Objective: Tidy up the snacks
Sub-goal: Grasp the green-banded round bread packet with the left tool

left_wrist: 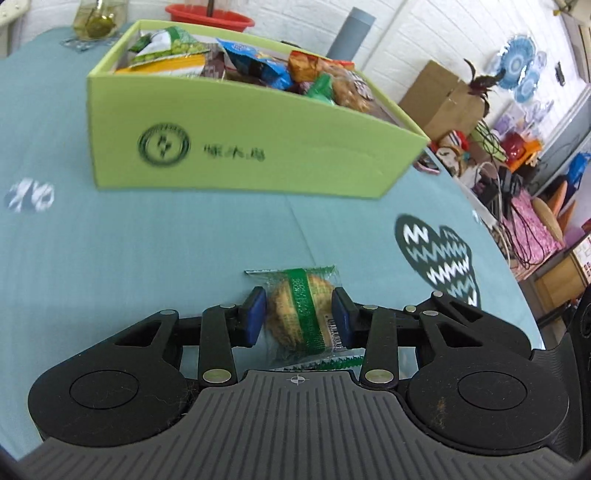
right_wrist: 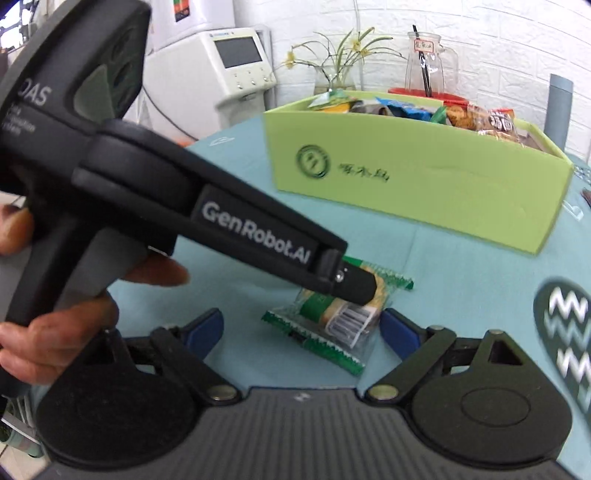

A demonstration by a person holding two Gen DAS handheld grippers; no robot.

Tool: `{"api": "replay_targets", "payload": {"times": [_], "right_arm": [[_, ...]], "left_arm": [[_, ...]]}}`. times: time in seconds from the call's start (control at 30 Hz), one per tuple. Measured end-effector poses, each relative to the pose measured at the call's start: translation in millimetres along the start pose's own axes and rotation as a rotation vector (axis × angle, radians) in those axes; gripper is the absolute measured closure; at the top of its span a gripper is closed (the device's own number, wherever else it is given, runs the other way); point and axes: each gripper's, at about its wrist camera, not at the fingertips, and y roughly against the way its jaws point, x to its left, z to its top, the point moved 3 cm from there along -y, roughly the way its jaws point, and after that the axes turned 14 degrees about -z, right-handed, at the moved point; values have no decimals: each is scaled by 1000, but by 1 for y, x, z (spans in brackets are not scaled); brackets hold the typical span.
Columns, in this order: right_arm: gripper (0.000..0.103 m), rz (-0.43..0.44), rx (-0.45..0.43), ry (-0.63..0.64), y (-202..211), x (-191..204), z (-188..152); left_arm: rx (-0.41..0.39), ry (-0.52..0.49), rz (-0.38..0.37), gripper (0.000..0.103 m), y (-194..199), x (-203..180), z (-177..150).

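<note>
Through the left wrist camera, the left gripper (left_wrist: 298,315) has its jaws clamped on a wrapped biscuit (left_wrist: 301,314), the blue pads (left_wrist: 255,314) pressing each side of the clear packet with its green band and a barcode at the right edge. The packet lies on the teal cloth of the desk (left_wrist: 147,251), near the camera. Farther off stands a lime-green box (left_wrist: 258,155) printed with a round dark-green emblem and three characters too blurred to read; snack packets (left_wrist: 236,59) fill it, green, blue and orange wrappers showing over the rim. A dark heart-shaped patch with zigzag lines (left_wrist: 439,258) marks the cloth to the right. Behind the box are a red basin (left_wrist: 210,16) and a glass jar (left_wrist: 98,18). In the right wrist view, the right gripper (right_wrist: 301,328) has its jaws wide apart, with nothing between the pads; the biscuit (right_wrist: 332,314) lies just beyond them on the cloth. The left gripper (right_wrist: 354,286) crosses from the left, held by a hand (right_wrist: 55,332), its side reading "GenRobot.AI" (right_wrist: 255,236). The green box (right_wrist: 424,184) sits far right, and a white machine with a screen (right_wrist: 236,62), a vase of flowers (right_wrist: 334,74) and a labelled glass jug (right_wrist: 428,62) stand beyond.
</note>
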Motion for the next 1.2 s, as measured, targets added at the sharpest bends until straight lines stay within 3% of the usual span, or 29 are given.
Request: {"api": "replay_targets", "payload": {"times": [0.2, 0.5, 0.73, 0.83, 0.87, 1.0, 1.1, 1.2], "right_arm": [[10, -25, -19, 15, 29, 15, -25], [10, -41, -23, 12, 28, 17, -26], [10, -62, -25, 6, 30, 20, -27], [10, -77, -25, -32, 31, 18, -27], [10, -87, -23, -54, 32, 15, -28], [10, -77, -29, -156, 40, 6, -24], [11, -80, -32, -101, 36, 17, -18], [22, -96, -6, -58, 26, 25, -19]], "left_arm": [[-29, 0, 0, 85, 17, -19, -36], [-43, 18, -18, 80, 21, -16, -41], [-67, 35, -65, 69, 25, -11, -44], [-97, 50, -56, 50, 33, -11, -46], [-115, 52, -51, 48, 37, -11, -46], [-144, 41, -60, 47, 52, -9, -43], [-118, 35, -54, 45, 45, -8, -39], [-66, 8, -58, 60, 30, -9, -43]]}}
